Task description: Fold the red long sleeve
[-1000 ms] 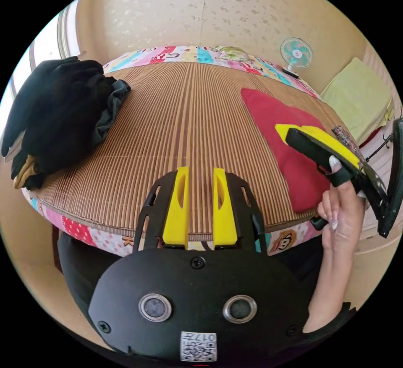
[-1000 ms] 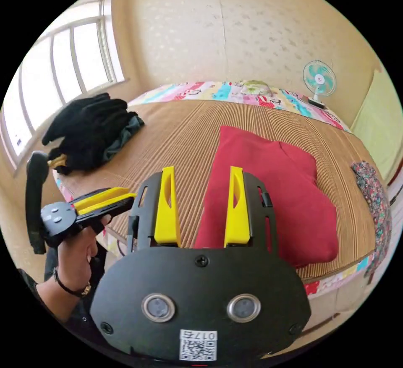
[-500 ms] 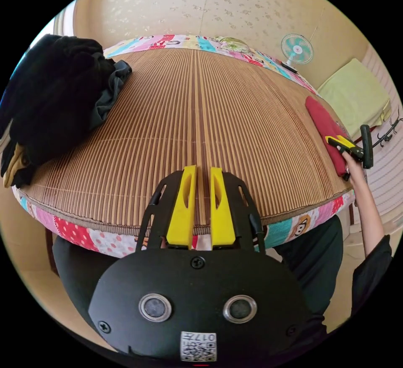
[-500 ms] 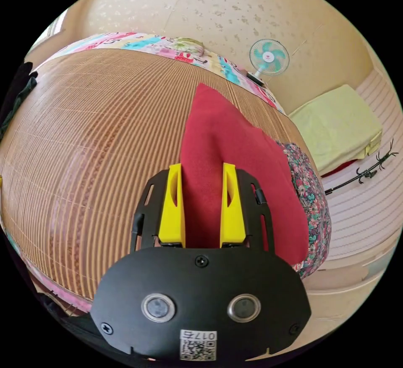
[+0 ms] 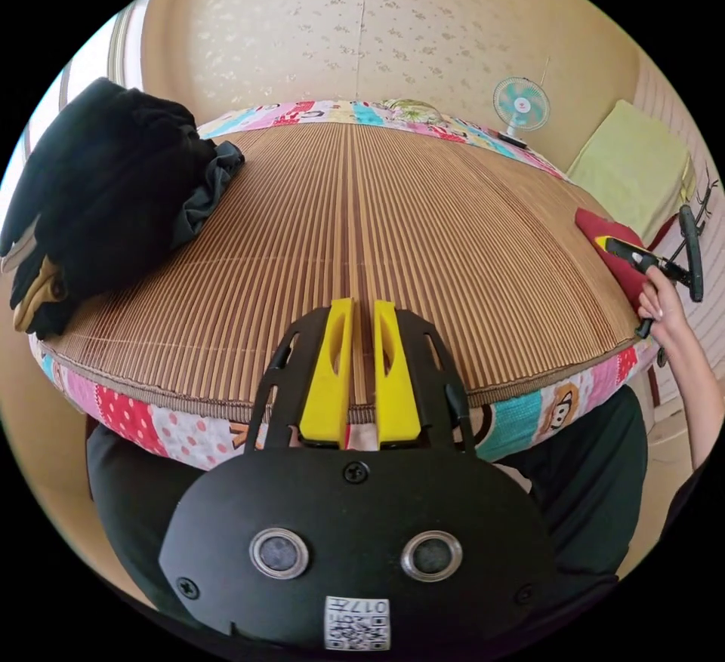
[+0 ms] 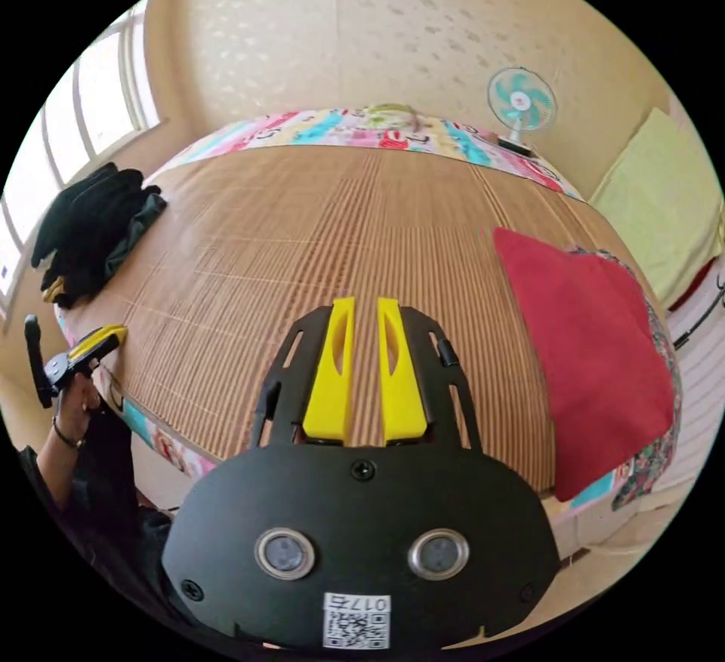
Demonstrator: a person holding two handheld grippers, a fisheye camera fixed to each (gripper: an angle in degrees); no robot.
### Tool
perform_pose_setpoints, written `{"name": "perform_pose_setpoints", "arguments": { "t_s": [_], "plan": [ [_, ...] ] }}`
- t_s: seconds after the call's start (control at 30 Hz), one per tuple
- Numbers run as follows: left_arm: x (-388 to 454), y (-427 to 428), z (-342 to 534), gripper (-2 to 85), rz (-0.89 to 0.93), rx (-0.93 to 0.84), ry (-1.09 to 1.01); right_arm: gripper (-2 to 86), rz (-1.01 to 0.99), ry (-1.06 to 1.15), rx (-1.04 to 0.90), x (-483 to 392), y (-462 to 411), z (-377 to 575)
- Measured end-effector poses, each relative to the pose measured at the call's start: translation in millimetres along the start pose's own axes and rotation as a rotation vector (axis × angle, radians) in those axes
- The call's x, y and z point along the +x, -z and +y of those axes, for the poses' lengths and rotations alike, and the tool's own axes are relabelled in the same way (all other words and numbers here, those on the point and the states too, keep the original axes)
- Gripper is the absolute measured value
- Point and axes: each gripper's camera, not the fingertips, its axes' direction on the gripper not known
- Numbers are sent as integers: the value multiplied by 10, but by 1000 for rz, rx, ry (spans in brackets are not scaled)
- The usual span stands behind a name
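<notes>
Shirt (image 6: 585,349) is lying folded at the mat's (image 6: 317,239) edge; your grippers (image 5: 361,375) (image 6: 366,375), jaws nearly closed, are gripping nothing. Folding looks done.

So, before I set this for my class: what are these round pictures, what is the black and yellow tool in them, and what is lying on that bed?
Each round picture comes from a fisheye camera riding on a hand-held gripper; a person holds one in each hand. The left gripper fills the foreground of its own view, yellow jaws nearly together, gripping nothing. The right gripper looks the same in its view, also gripping nothing. Each also appears small in the other's picture. They hover at the near edge of a bed covered by a bamboo mat. On the mat's right side lies the folded red long sleeve, resting partly on a flowered cloth. At the left lies a pile of dark clothes. A small fan stands beyond the bed.
</notes>
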Motion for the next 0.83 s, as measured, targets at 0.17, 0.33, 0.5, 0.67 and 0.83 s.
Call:
{"name": "perform_pose_setpoints", "arguments": {
  "t_s": [0.17, 0.33, 0.5, 0.67, 0.83],
  "plan": [
    [-657, 663, -144, -5, 88, 120, 139, 44, -165, 102, -208, -1089, -585, 27],
    [-1999, 2095, -373, 40, -196, 435, 306, 27, -58, 165, -103, -1140, -419, 280],
    [-3413, 3047, -430, 122, -395, 614, 635, 16, -188, 95, -123, -731, -327, 270],
    [-4252, 2404, -957, 87, -178, 140, 653, 8, -511, -92, -122, 26, -296, 305],
    [-4366, 2674, -841, 42, 135, 286, 762, 5, -707, -153, -110, 385, -289, 397]
  ]
}}
